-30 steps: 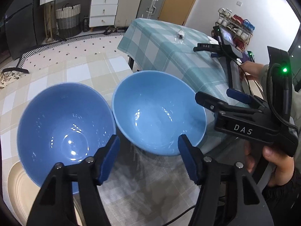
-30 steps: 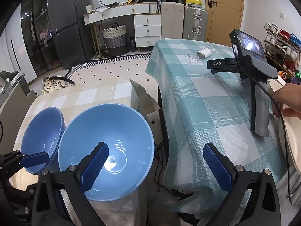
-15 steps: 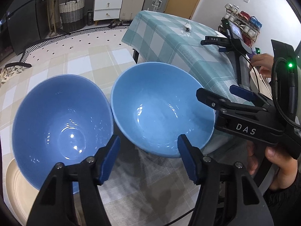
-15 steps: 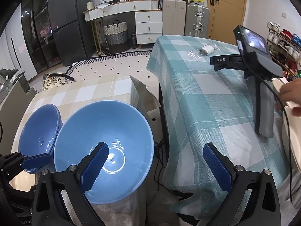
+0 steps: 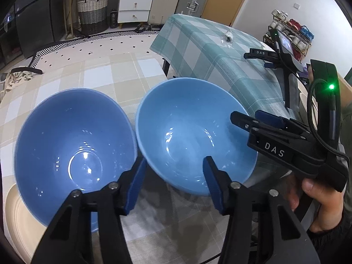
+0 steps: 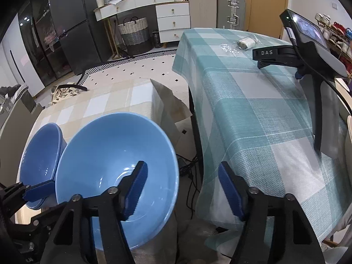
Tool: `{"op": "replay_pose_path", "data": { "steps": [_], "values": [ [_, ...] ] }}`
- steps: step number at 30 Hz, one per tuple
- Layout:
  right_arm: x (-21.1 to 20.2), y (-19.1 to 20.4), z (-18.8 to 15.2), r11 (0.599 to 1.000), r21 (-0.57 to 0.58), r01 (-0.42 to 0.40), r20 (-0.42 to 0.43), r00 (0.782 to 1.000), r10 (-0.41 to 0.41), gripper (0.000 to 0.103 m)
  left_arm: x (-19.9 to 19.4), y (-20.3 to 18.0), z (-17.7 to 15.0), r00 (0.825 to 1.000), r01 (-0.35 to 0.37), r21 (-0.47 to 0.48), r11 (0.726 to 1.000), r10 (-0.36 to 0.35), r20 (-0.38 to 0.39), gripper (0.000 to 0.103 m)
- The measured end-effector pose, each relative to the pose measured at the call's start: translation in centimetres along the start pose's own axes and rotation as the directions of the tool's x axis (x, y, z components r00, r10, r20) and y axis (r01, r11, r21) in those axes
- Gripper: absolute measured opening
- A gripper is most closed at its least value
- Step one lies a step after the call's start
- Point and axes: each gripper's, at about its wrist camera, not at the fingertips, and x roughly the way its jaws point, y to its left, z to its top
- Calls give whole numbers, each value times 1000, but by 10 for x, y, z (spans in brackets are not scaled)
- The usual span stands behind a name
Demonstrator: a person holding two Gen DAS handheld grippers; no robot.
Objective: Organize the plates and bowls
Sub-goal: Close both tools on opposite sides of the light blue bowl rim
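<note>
Two blue bowls stand side by side on a beige checked tablecloth (image 5: 105, 81). The darker bowl (image 5: 72, 151) is on the left and sits on a cream plate (image 5: 15, 220). The lighter bowl (image 5: 193, 132) is on the right. My left gripper (image 5: 173, 182) is open, its jaws straddling the near rim of the lighter bowl. My right gripper (image 6: 181, 189) is open, with its left finger inside the lighter bowl (image 6: 114, 167) and its right finger outside the rim. The right gripper also shows in the left wrist view (image 5: 253, 121) at the bowl's right edge.
A second table with a teal checked cloth (image 6: 253, 110) stands to the right, across a gap. A spare gripper with a screen (image 6: 308, 50) stands on it, with a small wrapped item (image 6: 245, 41). Drawers, a basket and suitcases line the far wall.
My right gripper's jaws have narrowed and its left finger now sits inside the lighter bowl. My left gripper has crept slightly closer to the bowls.
</note>
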Motion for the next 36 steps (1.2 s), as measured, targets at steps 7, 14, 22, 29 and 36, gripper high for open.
{"op": "replay_pose_path", "data": {
  "steps": [7,14,22,29,36],
  "values": [
    [3,6,-2,999,-39,3,-8,1000,-3,31,1,4,3,1000,-24,5,1000,24,1,34],
    [4,14,-4,997,-79,15,-1,1000,-15,20,1,5,3,999,-40,20,999,40,3,29],
    [2,15,-6,997,-77,15,6,1000,-15,19,1,3,1,998,-56,45,997,55,7,29],
    [-1,14,-5,997,-79,20,13,1000,-19,19,1,1,1,998,-59,53,997,58,5,29],
    [-10,14,-4,997,-67,26,32,999,-24,19,-3,0,1,999,-51,61,997,50,11,29]
  ]
}}
